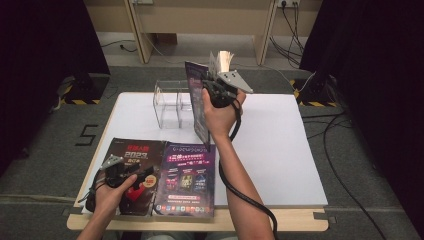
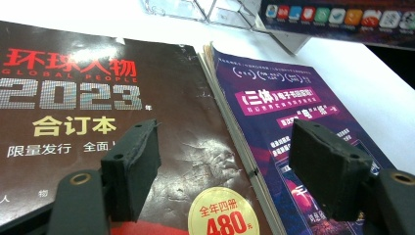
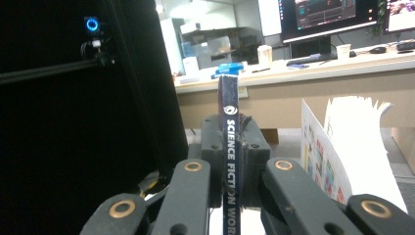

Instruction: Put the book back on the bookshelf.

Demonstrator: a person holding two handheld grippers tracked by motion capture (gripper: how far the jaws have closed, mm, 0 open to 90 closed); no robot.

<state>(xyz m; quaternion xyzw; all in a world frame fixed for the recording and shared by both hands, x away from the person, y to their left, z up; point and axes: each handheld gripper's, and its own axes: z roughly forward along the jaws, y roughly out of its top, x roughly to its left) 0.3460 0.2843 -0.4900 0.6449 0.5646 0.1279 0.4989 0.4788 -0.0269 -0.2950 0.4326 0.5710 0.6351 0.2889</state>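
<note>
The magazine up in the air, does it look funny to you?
Yes. The right gripper pinches the magazine by its spine alone, so it hangs on edge above the table and loose pages fan open.

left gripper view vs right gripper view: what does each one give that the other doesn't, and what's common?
Left gripper view: open jaws of the left hand-held gripper above two flat magazines, the dark 2023 magazine and the purple magazine, plus the clear acrylic rack.

Right gripper view: the right hand-held gripper clamped on the spine of the lifted magazine, pages fanned, with an office desk and monitors beyond.

Shared: that lifted magazine, whose cover edge crosses the top right of the left gripper view.
</note>
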